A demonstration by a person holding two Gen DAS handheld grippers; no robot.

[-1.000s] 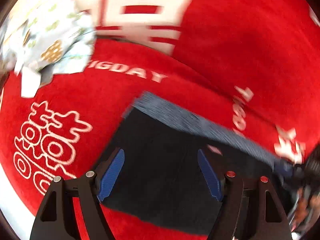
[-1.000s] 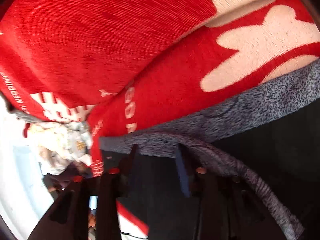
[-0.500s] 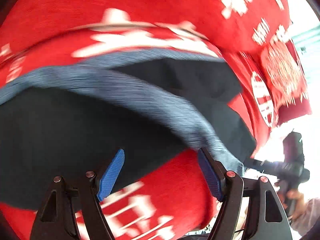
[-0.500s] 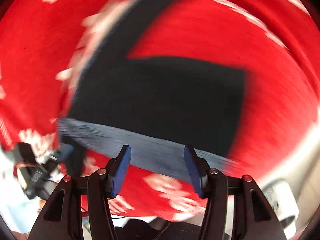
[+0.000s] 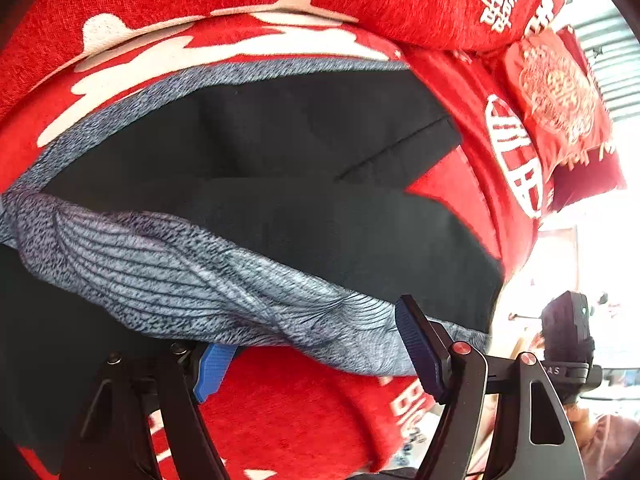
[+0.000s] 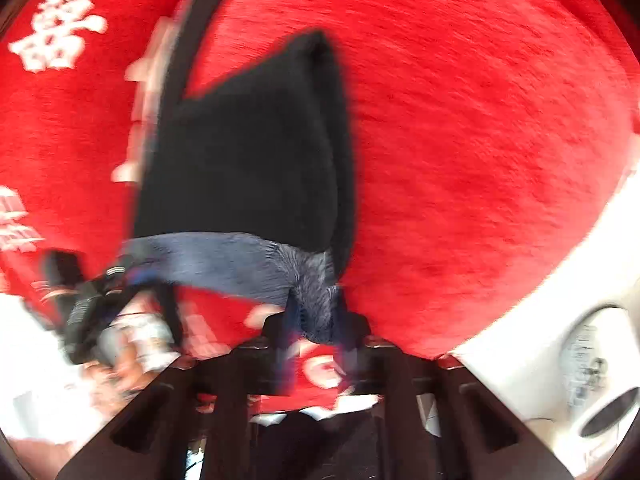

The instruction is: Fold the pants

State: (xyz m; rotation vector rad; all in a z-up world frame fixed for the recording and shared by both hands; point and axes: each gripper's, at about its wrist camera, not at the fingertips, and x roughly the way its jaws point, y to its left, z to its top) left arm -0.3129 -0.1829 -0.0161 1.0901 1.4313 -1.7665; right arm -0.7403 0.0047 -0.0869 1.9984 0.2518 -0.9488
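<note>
Black pants (image 5: 312, 160) with a grey knit waistband (image 5: 180, 272) lie on a red bedspread (image 5: 288, 408). In the left wrist view my left gripper (image 5: 316, 348) is open, its blue pads on either side of the bunched waistband, which drapes over the left pad. In the blurred right wrist view my right gripper (image 6: 316, 320) is shut on the grey waistband (image 6: 312, 280), and the black pants (image 6: 248, 160) hang from it over the bedspread (image 6: 480, 140).
Red pillows with white lettering (image 5: 440, 0) and a tasselled red cushion (image 5: 560, 84) lie beyond the pants. The bedspread's white edge (image 6: 540, 292) and a white appliance (image 6: 600, 380) are at right. A person's hand with the other gripper (image 6: 80, 304) shows at left.
My right gripper has closed on the waistband and lifted it, so the pants hang. My left gripper has moved in onto the waistband, still open.
</note>
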